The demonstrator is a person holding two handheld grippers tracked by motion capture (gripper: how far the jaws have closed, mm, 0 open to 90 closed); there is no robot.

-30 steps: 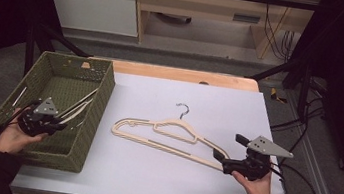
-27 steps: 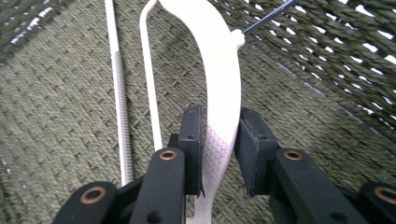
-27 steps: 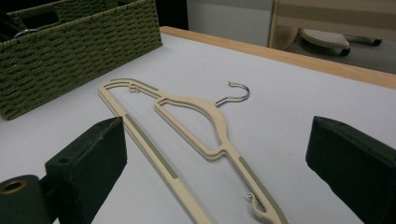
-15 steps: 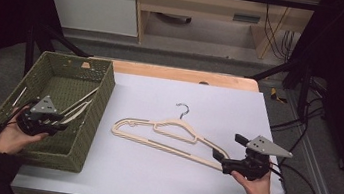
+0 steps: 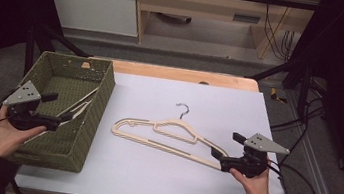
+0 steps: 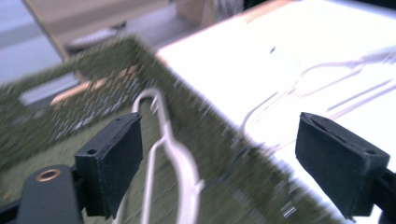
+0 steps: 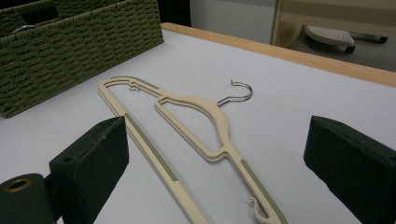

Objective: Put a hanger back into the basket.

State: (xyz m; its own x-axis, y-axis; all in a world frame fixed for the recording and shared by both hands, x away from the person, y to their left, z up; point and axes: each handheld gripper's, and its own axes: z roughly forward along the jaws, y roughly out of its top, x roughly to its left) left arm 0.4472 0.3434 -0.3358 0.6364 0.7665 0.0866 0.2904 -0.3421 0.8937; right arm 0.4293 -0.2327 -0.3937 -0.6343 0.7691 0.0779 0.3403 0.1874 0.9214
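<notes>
While apart — left tongs (image 6: 219,158) above white hanger (image 6: 180,163), untouching.

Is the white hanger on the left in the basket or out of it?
In. The white hanger lies inside the green basket, leaning toward its wall, between the left hand-held gripper's open jaws, untouched.

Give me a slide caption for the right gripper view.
Open hand-held gripper poised over a cream hanger lying flat on the white table, beside a green woven basket.
</notes>
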